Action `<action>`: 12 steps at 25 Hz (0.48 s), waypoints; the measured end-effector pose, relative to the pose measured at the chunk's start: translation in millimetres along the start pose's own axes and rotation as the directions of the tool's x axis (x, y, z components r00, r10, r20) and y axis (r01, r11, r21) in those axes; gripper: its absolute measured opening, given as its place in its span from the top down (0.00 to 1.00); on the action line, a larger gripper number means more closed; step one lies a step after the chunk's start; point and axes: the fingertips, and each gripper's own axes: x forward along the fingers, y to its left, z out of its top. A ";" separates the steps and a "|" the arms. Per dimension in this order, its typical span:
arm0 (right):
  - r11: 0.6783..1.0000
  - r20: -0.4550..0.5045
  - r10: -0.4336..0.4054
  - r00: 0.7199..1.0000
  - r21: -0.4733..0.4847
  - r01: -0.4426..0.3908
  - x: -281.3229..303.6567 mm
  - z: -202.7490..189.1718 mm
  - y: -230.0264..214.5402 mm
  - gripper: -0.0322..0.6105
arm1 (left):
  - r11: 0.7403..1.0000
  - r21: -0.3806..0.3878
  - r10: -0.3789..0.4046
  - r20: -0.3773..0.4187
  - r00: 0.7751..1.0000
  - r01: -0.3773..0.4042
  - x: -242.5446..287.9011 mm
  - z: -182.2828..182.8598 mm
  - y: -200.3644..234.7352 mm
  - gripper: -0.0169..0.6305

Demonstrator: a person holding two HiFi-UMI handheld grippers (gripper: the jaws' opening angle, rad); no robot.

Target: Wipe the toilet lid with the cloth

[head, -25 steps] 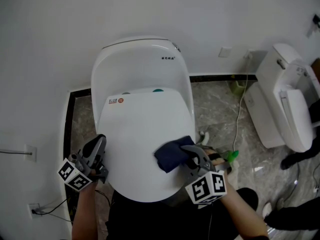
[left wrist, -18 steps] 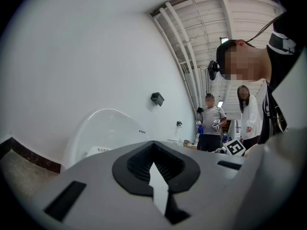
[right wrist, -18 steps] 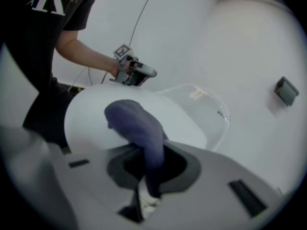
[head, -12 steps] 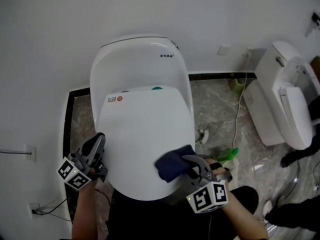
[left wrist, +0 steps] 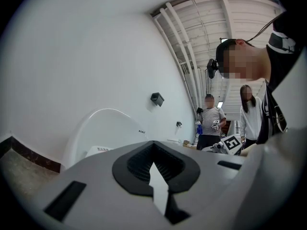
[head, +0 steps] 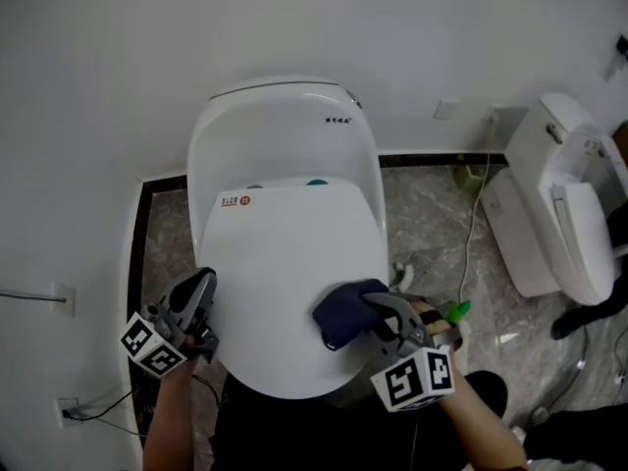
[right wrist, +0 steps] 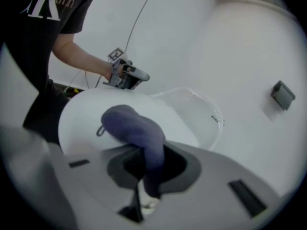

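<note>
Right gripper [head: 381, 310] is clamped on the dark blue cloth [head: 343, 313]. The right gripper view shows the fabric pinched between the jaws, with its bunched end lying on the toilet lid [head: 280, 283]. The cloth sits on the near right part of the closed white lid, touching it, close to the right rim.

Left gripper [head: 200, 300] is closed with nothing in it and held just beside the lid's near left edge. Contact with the lid can't be told. Each gripper's marker cube faces up toward the head camera.

On the lid's far left is a small red-and-white sticker [head: 235, 201]. A green spot [head: 316, 181] peeks out behind the far edge. The rounded white toilet back [head: 280, 126] stands against the wall.

The floor [head: 432, 214] is grey marble with a dark border strip [head: 137, 243] along the wall. Just right of the right gripper is a green object [head: 457, 309], partly hidden. A white cable [head: 474, 214] runs down from near a wall socket [head: 446, 109]. A second white toilet [head: 559, 214] stands well apart at the right. Another socket [head: 67, 410] with a dark cord is low on the left.

The left gripper view shows two people [left wrist: 209, 121] standing in the background and a black box [left wrist: 156, 98] on the wall.
</note>
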 end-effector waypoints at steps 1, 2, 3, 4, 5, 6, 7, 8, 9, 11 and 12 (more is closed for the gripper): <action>1.000 0.005 -0.011 1.000 -0.009 0.011 3.4 4.2 -8.2 0.85 | 1.000 -0.002 0.002 0.000 1.000 -0.002 -0.9 -0.3 -0.1 0.95; 1.000 0.010 -0.022 1.000 -0.018 0.022 7.6 8.2 -16.1 0.85 | 1.000 -0.004 0.003 0.000 1.000 -0.003 -1.8 -0.5 -0.1 0.95; 0.999 0.013 -0.031 0.999 -0.028 0.031 12.7 11.7 -23.9 0.85 | 1.000 -0.005 0.003 0.000 1.000 -0.003 -2.5 -0.9 -0.3 0.95; 0.998 0.014 -0.042 0.999 -0.041 0.042 18.7 14.5 -31.6 0.85 | 1.000 -0.005 0.004 -0.001 1.000 -0.004 -3.1 -1.3 -0.7 0.95; 0.997 0.015 -0.054 0.998 -0.058 0.055 25.7 16.7 -39.5 0.85 | 1.000 -0.005 0.004 -0.003 1.000 -0.004 -3.5 -1.8 -1.2 0.95; 0.995 0.017 -0.068 0.998 -0.074 0.070 33.6 18.9 -47.5 0.85 | 1.000 -0.005 0.003 -0.005 1.000 -0.003 -3.8 -2.4 -1.8 0.95; 0.993 0.018 -0.081 0.997 -0.087 0.082 41.6 21.8 -55.7 0.85 | 1.000 -0.006 0.003 -0.007 1.000 -0.003 -4.1 -2.8 -2.4 0.95; 0.991 0.017 -0.091 0.996 -0.100 0.092 49.7 25.3 -64.1 0.85 | 1.000 -0.006 0.004 -0.008 1.000 -0.004 -4.2 -3.2 -3.0 0.95; 0.989 0.012 -0.098 0.995 -0.111 0.099 57.9 28.9 -72.6 0.85 | 1.000 -0.006 0.004 -0.010 1.000 -0.004 -4.1 -3.3 -3.5 0.95; 0.986 0.002 -0.111 0.994 -0.129 0.110 76.0 33.2 -89.0 0.85 | 1.000 -0.004 0.003 -0.012 1.000 -0.003 -3.6 -3.0 -4.7 0.95; 0.984 -0.005 -0.118 0.993 -0.139 0.116 85.6 33.6 -96.8 0.85 | 1.000 -0.003 0.003 -0.013 1.000 -0.003 -3.6 -2.7 -5.3 0.95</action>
